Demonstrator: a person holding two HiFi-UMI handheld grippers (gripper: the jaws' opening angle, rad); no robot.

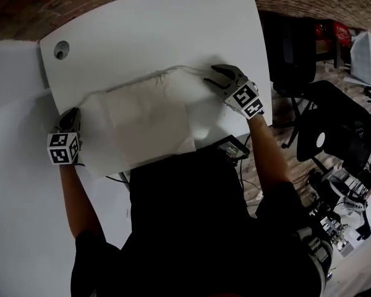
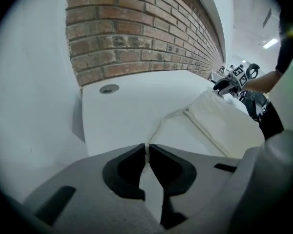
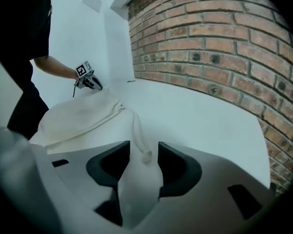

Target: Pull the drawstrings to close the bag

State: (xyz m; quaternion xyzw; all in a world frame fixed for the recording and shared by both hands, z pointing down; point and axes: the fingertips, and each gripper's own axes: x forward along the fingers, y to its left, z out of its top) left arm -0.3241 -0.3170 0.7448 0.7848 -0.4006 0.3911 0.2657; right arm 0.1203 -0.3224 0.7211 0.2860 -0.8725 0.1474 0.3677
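A white cloth bag (image 1: 142,119) lies flat on the white table (image 1: 161,30), its drawstring channel along the far edge. At the bag's left end, my left gripper (image 1: 70,112) is shut on the left drawstring (image 2: 159,126), which runs from its pinched jaws (image 2: 147,149) to the bag (image 2: 224,126). My right gripper (image 1: 211,73) is at the bag's far right corner. It stands open (image 3: 144,152), with the knotted end of the right drawstring (image 3: 145,156) lying loose between the fingers, untouched by the pads. The cord leads back to the bag (image 3: 73,116).
A round cable hole (image 1: 62,49) sits at the table's far left corner. A brick wall (image 3: 224,48) runs behind the table. A small black device (image 1: 230,147) lies near the front right edge. Black chairs (image 1: 334,129) and clutter stand on the floor to the right.
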